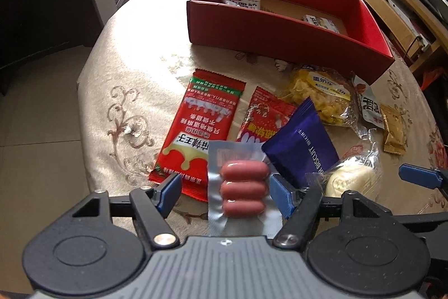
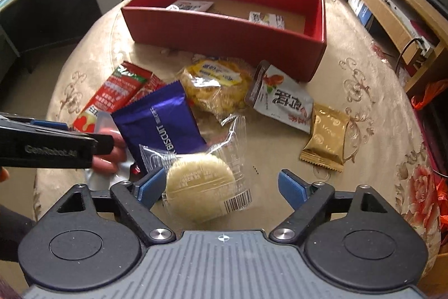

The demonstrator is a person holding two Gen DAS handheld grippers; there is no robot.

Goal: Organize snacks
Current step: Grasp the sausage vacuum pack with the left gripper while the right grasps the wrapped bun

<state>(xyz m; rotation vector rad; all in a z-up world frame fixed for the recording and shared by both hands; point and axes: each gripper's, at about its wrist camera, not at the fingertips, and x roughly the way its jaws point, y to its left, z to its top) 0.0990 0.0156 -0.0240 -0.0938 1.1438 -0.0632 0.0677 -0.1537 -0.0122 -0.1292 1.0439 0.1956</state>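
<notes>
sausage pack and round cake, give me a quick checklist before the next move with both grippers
1. Sausage pack between the left gripper jaws: ok, jaws stand either side of it.
2. Left jaws closed on the pack: not ok, gaps show on both sides.
3. Round cake between the right gripper jaws: ok, but it sits toward the left jaw.
4. Right jaws closed: not ok, wide open.
5. Red box has room: ok, bare floor shows beside two packets.
6. Purple biscuit packet free of the cake wrapper: not ok, they overlap.
</notes>
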